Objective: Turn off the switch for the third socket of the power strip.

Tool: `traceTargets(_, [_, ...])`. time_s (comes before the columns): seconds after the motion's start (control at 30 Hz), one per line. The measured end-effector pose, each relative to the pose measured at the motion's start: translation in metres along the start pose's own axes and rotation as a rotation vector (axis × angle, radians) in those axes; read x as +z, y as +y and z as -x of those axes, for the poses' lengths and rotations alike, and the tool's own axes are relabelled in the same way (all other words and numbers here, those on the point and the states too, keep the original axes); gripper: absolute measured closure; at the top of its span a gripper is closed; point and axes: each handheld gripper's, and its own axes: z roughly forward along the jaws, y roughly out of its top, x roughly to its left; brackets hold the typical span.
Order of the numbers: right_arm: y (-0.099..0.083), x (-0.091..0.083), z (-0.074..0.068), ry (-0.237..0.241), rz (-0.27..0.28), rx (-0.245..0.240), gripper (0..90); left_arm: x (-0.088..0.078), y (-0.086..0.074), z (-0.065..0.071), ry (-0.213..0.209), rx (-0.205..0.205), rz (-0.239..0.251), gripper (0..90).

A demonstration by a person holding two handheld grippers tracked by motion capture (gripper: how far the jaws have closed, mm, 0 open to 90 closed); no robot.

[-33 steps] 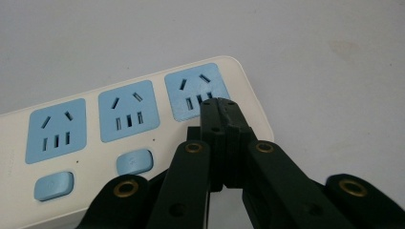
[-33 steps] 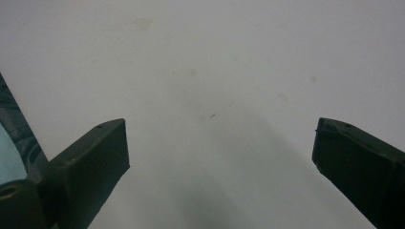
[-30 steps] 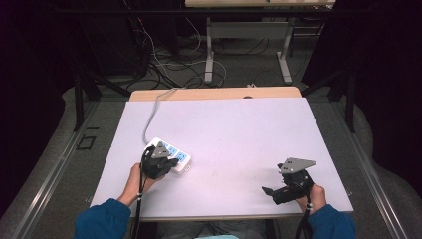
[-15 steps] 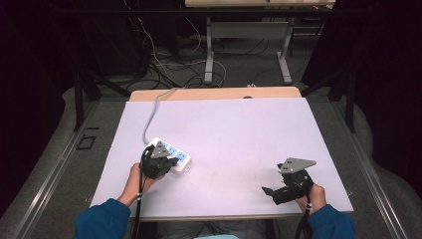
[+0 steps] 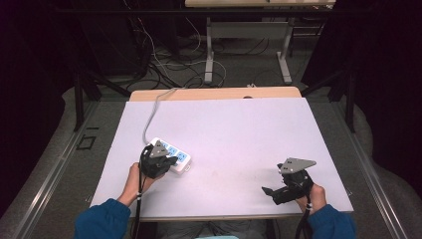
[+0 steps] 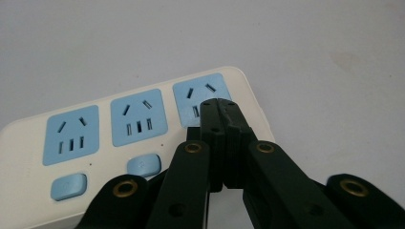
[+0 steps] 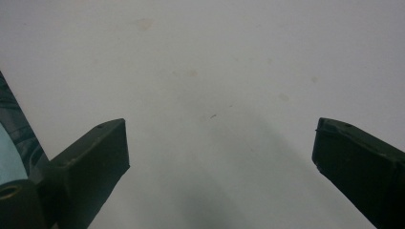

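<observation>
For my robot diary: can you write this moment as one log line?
left tool: shut, tips over power strip end socket | right tool: open, empty, over table

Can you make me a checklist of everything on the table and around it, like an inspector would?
Surface: pale mat on a wooden table, faint stains.
Job's things: white power strip, blue sockets and switches.
Clutter: nothing seen.
Grippers: left gripper with jaws together above the strip's end socket; right gripper with jaws wide apart over bare mat.
Cables: grey cord runs from the strip off the far edge.
Surroundings: floor cables, another table's legs, dark.
</observation>
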Motion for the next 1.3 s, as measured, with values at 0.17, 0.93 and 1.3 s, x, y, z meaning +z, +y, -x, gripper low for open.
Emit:
traceTargets(0.17, [0.000, 0.000, 0.000, 0.000, -0.002, 0.001, 4.6, -0.004, 0.003, 0.000, -0.003, 0.001, 0.014, 78.7])
traceTargets(0.93, [0.000, -0.001, 0.000, 0.000, 0.010, 0.002, 4.2, -0.025, 0.008, -0.003, 0.111, -0.020, 0.011, 2.3])
traceTargets(1.3, [0.000, -0.001, -0.001, -0.001, 0.005, 0.008, 4.2, -0.033, 0.002, -0.005, 0.125, -0.029, 0.004, 0.3])
